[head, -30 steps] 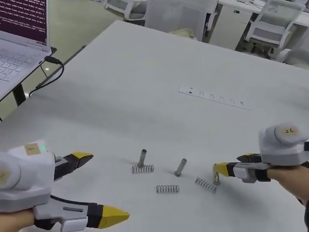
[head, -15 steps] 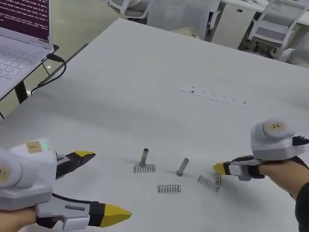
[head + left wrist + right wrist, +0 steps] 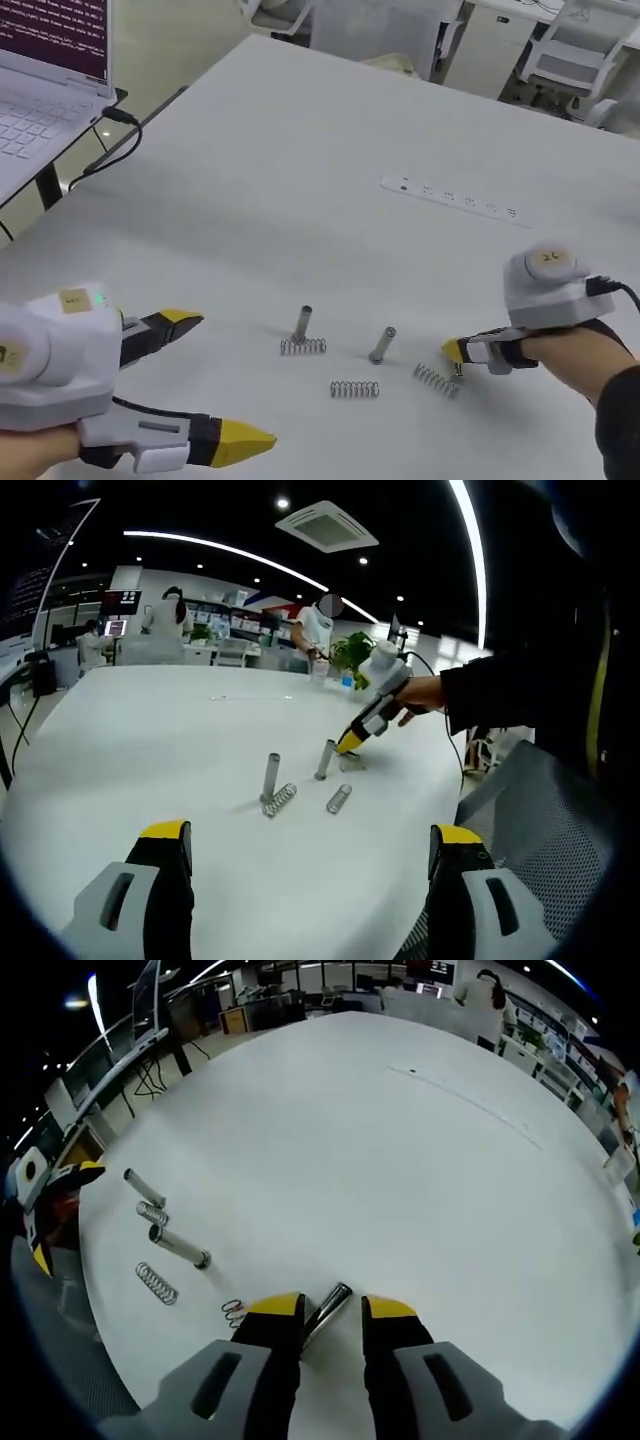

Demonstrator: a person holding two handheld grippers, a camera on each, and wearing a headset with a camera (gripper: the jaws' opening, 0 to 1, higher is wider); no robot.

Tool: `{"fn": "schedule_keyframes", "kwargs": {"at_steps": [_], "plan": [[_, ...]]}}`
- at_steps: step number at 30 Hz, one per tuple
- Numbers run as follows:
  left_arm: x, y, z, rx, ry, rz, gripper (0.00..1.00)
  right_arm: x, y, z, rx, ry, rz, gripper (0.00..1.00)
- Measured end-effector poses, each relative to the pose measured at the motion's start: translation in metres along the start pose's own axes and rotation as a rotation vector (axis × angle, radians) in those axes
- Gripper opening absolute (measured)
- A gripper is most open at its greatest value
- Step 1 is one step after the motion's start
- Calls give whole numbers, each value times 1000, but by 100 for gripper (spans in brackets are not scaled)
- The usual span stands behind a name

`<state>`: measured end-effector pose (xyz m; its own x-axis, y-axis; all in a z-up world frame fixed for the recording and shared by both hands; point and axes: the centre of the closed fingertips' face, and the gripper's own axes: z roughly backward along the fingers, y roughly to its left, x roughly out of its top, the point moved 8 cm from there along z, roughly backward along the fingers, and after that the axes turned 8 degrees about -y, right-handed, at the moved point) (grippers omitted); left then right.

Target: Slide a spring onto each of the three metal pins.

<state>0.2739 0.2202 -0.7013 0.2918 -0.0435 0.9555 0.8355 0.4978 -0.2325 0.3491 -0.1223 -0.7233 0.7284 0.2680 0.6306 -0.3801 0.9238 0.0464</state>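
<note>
Pin between nearly closed jaws of right gripper, contact unclear; left gripper wide open, well apart.

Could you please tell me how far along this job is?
Nothing done yet: all three springs lie loose on the table. In hand: the right gripper has its jaws around one pin. All three springs are left; the left gripper is open.
</note>
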Motion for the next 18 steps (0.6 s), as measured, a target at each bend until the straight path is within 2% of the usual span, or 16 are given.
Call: {"fn": "schedule_keyframes", "kwargs": {"at_steps": [13, 18], "plan": [[0, 1, 0, 2, -4, 6, 96, 3, 0, -6, -19, 48, 28, 18], [-2, 1, 0, 1, -3, 10, 96, 4, 0, -7, -27, 72, 83, 16]]}}
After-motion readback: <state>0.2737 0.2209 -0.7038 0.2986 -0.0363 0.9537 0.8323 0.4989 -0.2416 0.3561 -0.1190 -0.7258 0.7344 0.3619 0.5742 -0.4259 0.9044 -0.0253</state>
